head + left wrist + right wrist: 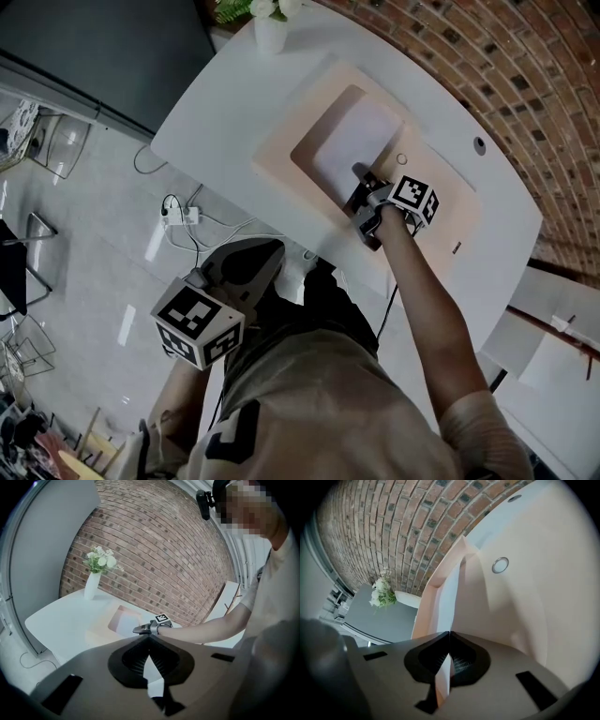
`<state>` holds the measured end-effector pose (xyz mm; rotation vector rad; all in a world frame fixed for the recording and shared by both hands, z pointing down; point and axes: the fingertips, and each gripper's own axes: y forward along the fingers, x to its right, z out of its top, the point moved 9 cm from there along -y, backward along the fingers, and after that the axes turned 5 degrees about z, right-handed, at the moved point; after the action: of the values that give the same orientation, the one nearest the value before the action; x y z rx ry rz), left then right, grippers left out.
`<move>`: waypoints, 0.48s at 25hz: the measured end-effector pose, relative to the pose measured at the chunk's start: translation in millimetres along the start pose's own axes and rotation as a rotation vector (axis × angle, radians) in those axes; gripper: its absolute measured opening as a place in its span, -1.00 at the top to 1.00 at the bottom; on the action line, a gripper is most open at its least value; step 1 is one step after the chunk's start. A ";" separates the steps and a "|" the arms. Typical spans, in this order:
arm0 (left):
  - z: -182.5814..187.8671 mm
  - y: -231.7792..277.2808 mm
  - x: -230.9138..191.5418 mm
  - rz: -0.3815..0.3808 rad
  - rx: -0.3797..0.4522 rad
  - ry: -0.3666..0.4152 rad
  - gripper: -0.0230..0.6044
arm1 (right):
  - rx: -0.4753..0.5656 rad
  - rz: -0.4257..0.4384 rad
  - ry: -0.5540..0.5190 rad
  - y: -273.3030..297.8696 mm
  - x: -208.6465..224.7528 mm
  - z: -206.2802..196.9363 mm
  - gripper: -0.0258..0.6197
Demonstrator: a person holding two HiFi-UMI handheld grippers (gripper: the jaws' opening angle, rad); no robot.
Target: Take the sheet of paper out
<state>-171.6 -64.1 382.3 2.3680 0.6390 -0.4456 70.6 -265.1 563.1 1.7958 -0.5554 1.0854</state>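
Your right tool point(360, 174) is clenched on the paper sheet's point(354, 139) edge; yank sharply and it could tear or slip free.

Person: 1 beige short-sleeved shirt point(319, 403), dark print on the front.
Left gripper point(149, 637): grey-brown shell, black ribbed pads point(136, 660), 1 left cube point(197, 323) with black-and-white square markers.
Right gripper point(449, 633): same shell and pads, 1 right cube point(414, 199) with identical markers.

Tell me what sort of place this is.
Probably an office or studio: red brick wall, white curved table with a white vase of flowers, power strip on a glossy tiled floor.
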 end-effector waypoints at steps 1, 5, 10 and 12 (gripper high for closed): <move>0.3 0.4 0.8 -0.004 0.001 0.001 0.88 | 0.005 -0.005 -0.011 -2.8 -0.9 1.6 0.84; 1.9 -2.3 2.1 -0.017 0.002 0.007 0.88 | 0.017 -0.011 -0.036 -11.1 -4.2 2.5 0.84; 9.1 -0.8 4.4 -0.036 0.020 0.031 0.88 | 0.033 -0.025 -0.073 -25.6 -9.3 10.3 0.84; 8.7 -4.9 2.7 -0.038 0.017 0.041 0.88 | 0.041 -0.026 -0.087 -28.4 -11.1 6.4 0.84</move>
<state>-173.4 -65.6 372.3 2.3898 0.7029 -0.4219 88.9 -258.5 538.8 1.8876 -0.5640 1.0115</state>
